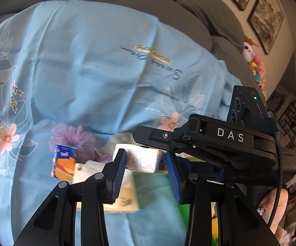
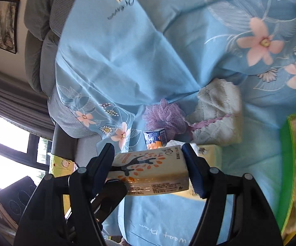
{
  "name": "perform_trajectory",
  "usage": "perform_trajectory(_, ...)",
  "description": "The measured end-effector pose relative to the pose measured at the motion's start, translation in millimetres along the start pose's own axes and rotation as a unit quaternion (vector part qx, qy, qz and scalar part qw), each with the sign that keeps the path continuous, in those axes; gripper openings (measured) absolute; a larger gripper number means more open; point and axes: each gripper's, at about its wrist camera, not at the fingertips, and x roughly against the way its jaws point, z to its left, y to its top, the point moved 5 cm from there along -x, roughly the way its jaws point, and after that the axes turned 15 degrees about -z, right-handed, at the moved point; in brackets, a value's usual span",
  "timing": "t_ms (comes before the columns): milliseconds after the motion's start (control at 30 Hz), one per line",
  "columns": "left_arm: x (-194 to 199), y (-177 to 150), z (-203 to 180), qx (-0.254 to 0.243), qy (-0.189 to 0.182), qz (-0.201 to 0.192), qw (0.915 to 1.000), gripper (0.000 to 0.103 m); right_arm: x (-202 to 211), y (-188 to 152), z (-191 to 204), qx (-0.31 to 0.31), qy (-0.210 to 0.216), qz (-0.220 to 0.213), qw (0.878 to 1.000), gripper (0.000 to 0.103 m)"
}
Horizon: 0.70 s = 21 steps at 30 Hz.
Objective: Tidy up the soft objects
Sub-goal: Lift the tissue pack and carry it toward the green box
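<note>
My right gripper (image 2: 149,169) is shut on a cream tissue pack (image 2: 150,172) printed with an orange-leaved tree, held above the blue floral sheet (image 2: 127,61). The pack also shows in the left wrist view (image 1: 143,160), between my left gripper's fingers; whether they touch it I cannot tell. My left gripper (image 1: 145,172) stands open around it, with the right gripper's body (image 1: 209,143) just beyond. Behind lie a purple mesh bath puff (image 2: 164,116), a white knitted cloth with purple trim (image 2: 217,112), a small blue-orange tissue packet (image 2: 155,138) and another cream tissue pack (image 1: 125,196).
A green-rimmed container (image 2: 287,164) with yellow cloth inside sits at the right. The sheet covers a grey sofa (image 2: 43,41). Plush toys (image 1: 254,63) rest on the sofa arm. Framed pictures (image 1: 266,18) hang on the wall. A window (image 2: 4,143) is at the left.
</note>
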Motion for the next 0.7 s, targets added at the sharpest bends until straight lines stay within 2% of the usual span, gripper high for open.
perform_trajectory(167, 8, -13, -41, -0.016, -0.028, 0.004, 0.9995, 0.04, 50, -4, -10, 0.008, -0.019, -0.04, 0.999, 0.068)
perform_trajectory(433, 13, -42, -107, -0.038, -0.076, 0.026, 0.996, 0.04, 122, -10, -47, -0.013, -0.052, -0.091, 0.994, 0.068)
perform_trajectory(700, 5, -73, -156, -0.04, -0.119, 0.053, 0.9907, 0.04, 176, -14, -84, -0.028, -0.092, -0.128, 0.987, 0.068)
